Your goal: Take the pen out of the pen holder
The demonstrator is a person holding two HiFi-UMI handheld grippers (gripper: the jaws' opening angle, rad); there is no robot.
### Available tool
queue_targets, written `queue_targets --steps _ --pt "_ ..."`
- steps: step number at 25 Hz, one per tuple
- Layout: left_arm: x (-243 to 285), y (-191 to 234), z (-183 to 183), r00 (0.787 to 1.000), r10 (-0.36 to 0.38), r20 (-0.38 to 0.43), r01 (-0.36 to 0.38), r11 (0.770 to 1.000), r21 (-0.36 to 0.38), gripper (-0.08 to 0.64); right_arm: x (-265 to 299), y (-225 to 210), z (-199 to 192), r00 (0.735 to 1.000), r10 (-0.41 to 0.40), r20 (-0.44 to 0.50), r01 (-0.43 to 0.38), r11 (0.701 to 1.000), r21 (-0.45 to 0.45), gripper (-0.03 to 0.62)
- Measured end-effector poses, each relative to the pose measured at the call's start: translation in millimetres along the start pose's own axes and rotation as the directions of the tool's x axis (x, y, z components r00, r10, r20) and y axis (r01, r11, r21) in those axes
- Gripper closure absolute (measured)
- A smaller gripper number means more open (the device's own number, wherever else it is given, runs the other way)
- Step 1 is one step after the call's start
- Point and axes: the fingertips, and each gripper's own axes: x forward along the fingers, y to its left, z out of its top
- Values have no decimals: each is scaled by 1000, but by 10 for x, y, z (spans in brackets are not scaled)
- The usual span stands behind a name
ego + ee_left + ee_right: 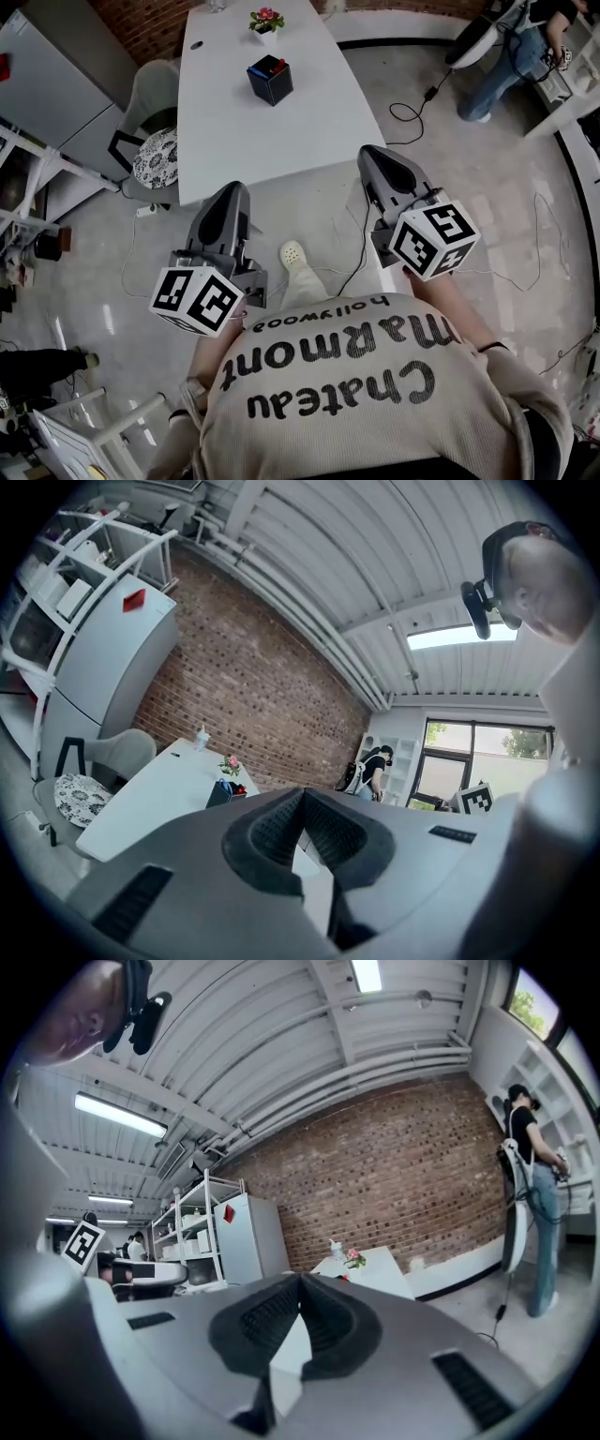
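Grey floor is showing beneath us; we are holding the left tool (231, 193) and right tool (373, 159) at the near end of the white worktop (234, 131), both closed tight, gripping nothing. Further along it the pen holder (270, 82) is standing with pens (272, 65) sitting inside. We are judging the whole task as yet to do.

White table (234, 141): dark pen holder (270, 80) mid-top, flower pot (267, 23) beyond.
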Motion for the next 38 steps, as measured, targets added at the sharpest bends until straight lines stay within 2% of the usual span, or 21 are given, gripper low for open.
queue_targets --steps 4,9,20,25,28,32,33,36,38 --pt "366 247 57 1000 -22 -13 22 1000 -9 558 367 -119 29 1000 -2 -6 2 999 35 589" --pt "854 587 234 999 -45 -29 44 999 -28 558 907 -348 73 999 -37 -34 38 999 31 589" --pt "1611 1435 851 998 -55 12 56 998 -26 558 2046 -631 412 997 -82 -7 82 997 -3 589" --pt "1774 1675 1082 996 -77 33 77 997 10 558 2382 -688 443 995 -100 10 100 995 -8 589" --pt "1879 1951 1087 998 -59 34 59 998 -5 558 2616 -727 331 994 -109 -10 109 994 -5 589" --pt "1971 2252 994 999 -40 8 41 998 -55 558 2889 -829 -9 985 -129 -118 131 991 4 588" --pt "1966 2324 986 1000 -22 6 22 999 -42 558 2941 -868 -96 981 -134 -143 138 990 14 587" --pt "1866 2541 1026 997 70 14 -71 993 90 558 3079 -950 -323 970 -134 -201 145 988 44 569" --pt "1800 2638 1018 995 95 16 -96 990 99 558 3168 -991 -432 964 -125 -233 139 989 46 552"
